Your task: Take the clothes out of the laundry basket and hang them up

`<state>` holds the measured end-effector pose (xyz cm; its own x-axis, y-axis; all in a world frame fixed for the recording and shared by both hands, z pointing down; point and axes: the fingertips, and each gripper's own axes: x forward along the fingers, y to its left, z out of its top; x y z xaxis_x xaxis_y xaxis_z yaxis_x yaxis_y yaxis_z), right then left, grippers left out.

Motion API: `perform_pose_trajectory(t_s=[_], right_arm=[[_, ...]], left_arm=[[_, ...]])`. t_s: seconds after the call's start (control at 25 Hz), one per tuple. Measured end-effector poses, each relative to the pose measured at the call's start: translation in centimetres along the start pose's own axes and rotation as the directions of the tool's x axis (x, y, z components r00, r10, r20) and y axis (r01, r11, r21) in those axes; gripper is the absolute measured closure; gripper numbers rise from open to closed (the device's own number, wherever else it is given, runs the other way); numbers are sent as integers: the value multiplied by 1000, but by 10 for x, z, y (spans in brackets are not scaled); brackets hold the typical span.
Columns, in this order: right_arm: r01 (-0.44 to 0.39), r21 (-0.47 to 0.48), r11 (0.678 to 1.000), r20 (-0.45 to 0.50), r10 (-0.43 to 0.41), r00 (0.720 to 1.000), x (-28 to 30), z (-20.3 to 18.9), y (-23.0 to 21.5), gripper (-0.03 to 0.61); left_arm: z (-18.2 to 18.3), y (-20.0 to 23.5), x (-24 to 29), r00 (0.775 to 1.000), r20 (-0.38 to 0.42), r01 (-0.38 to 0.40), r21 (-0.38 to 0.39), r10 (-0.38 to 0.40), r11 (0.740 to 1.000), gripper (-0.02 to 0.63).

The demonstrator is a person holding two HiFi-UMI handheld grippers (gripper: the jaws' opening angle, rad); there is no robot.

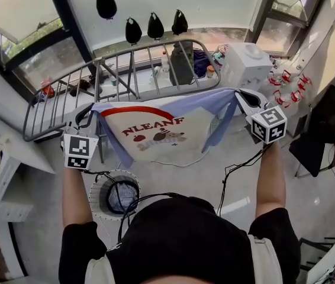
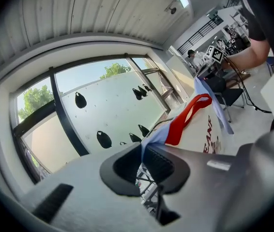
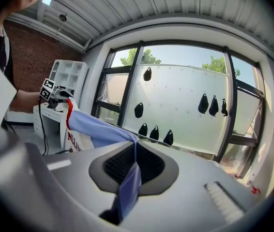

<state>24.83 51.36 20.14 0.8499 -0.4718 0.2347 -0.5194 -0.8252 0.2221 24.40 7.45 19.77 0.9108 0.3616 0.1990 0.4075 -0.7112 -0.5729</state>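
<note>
- Left gripper (image 2: 142,159): jaws clamped on one top corner of the pale-blue and white cotton T-shirt (image 1: 155,129) with a red collar.
- Right gripper (image 3: 134,161): jaws pinch the opposite corner.
- Shirt hangs stretched between both, just beside the grey metal drying rack (image 1: 133,70).

The person wears a black short-sleeved top (image 1: 274,226) with pale panels at 5 and 7 o'clock in the head view. The left gripper (image 1: 90,111) and right gripper (image 1: 241,94) have smooth grey bodies and black ribbed pads (image 3: 120,163). Each bears a white marker cube (image 1: 77,151) with black squares, at 9 and 2 o'clock, and thin black cables (image 1: 225,185) trail toward the torso.
</note>
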Motion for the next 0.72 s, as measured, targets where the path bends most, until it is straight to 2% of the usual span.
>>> perform_pose_trajectory(t_s=[0.12,0.32,0.72], right_arm=[[19,-33,999,3,-19,1000,-6,0,-15,552],[22,-83,996,15,-21,1000,-15,5,-89,552],[21,-160,987,40,-15,999,17,37,-128,552]], left_arm=[[11,-5,9,1000,15,-11,6,11,1000,595],[64,-27,50,1000,4,-29,24,29,999,595],[99,-1,70,994,-2,-112,54,112,992,597]])
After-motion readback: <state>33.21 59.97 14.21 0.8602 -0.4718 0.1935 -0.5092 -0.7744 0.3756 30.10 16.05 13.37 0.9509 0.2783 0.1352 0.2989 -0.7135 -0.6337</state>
